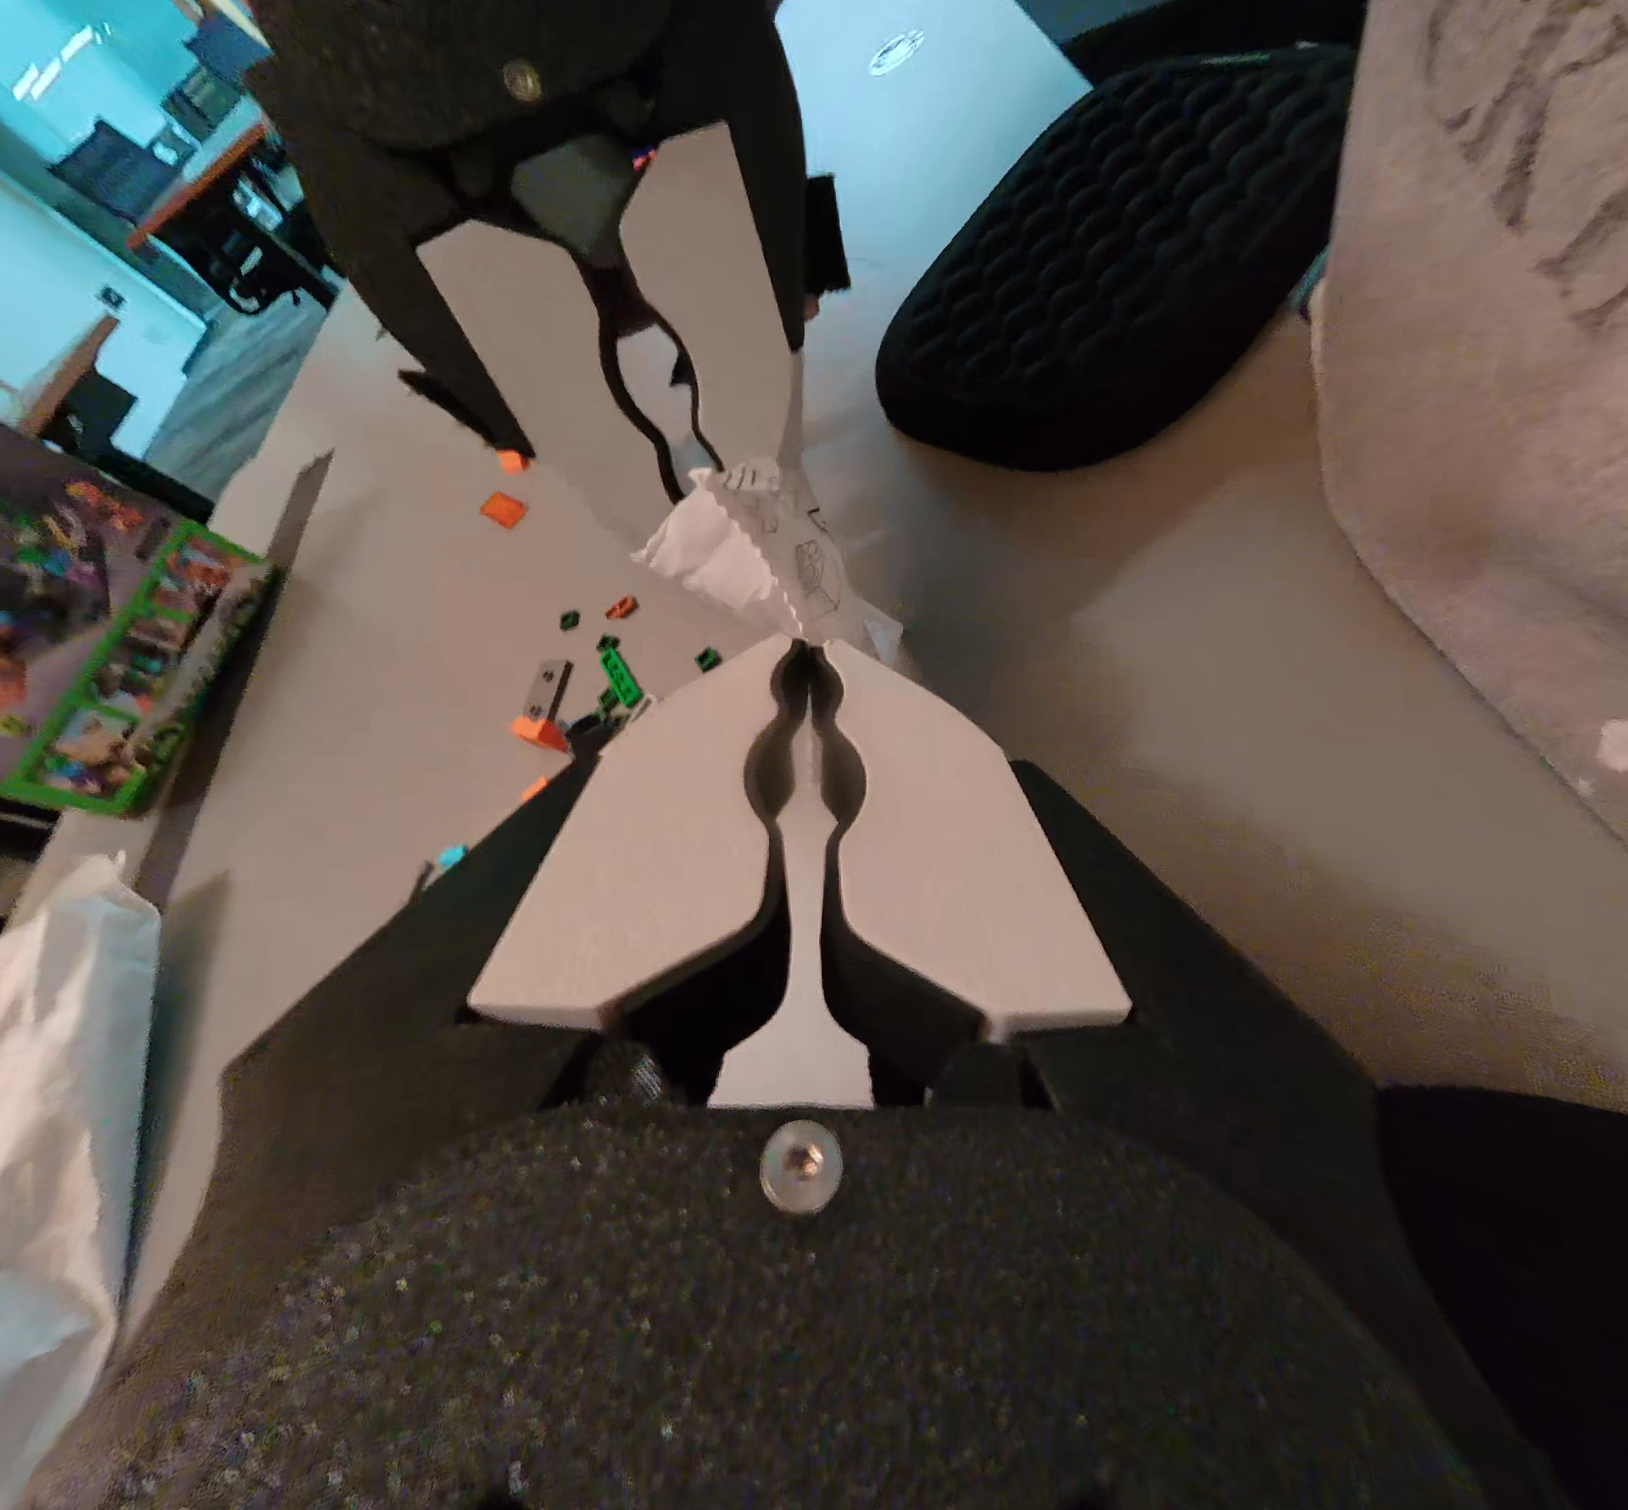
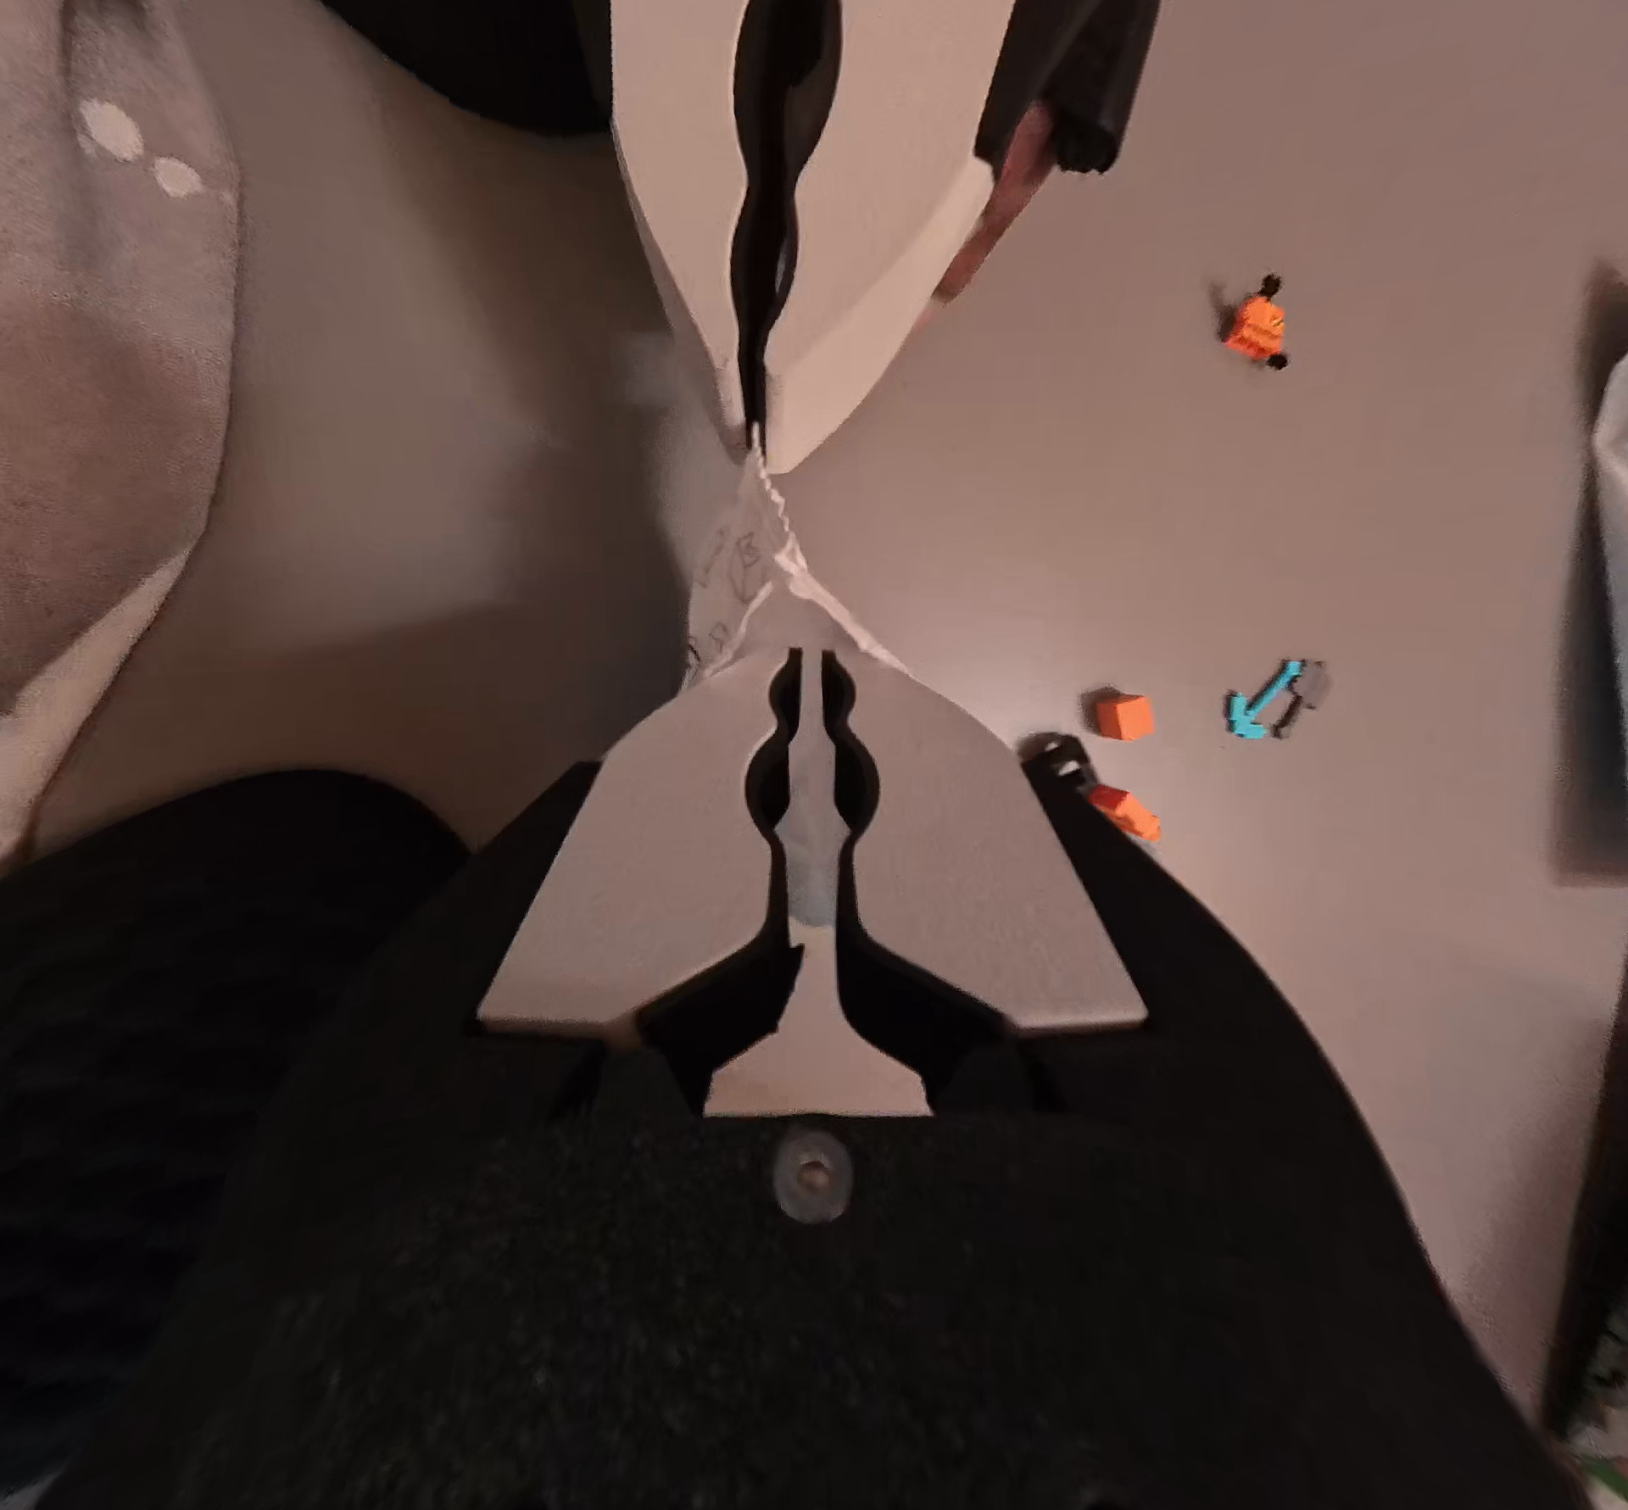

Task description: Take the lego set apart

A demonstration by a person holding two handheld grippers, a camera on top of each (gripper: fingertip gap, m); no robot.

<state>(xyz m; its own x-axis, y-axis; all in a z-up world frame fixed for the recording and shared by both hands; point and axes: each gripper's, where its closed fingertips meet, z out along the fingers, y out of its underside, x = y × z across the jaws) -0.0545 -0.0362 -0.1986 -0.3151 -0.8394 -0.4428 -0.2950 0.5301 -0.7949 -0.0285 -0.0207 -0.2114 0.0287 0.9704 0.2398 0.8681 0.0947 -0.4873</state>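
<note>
A small white paper bag (image 1: pixel 749 560) with line drawings on it is stretched between both grippers above the table. My left gripper (image 1: pixel 806 655) is shut on its near serrated edge. My right gripper (image 1: pixel 736 471) faces it from the far side and is shut on the opposite edge. In the right wrist view the bag (image 2: pixel 758 560) hangs twisted between my right gripper (image 2: pixel 810 655) and the left gripper (image 2: pixel 756 441). Loose lego pieces lie on the table: orange (image 1: pixel 502 509) and green (image 1: pixel 619 675) ones, an orange cube (image 2: pixel 1125 715) and a blue pickaxe (image 2: pixel 1260 706).
A green-edged lego box (image 1: pixel 114 631) stands at the table's left. A black mesh cushion (image 1: pixel 1119 252) and a white laptop (image 1: pixel 899 49) lie beyond. Grey fabric (image 1: pixel 1498 323) fills the right. Another white bag (image 1: pixel 62 1071) lies at the near left. A small orange lego figure (image 2: pixel 1255 327) lies apart. Only a small space, under 4 cm, lies between the two pairs of fingers. About 12 cm separates my right fingertips from the orange cube (image 2: pixel 1125 715).
</note>
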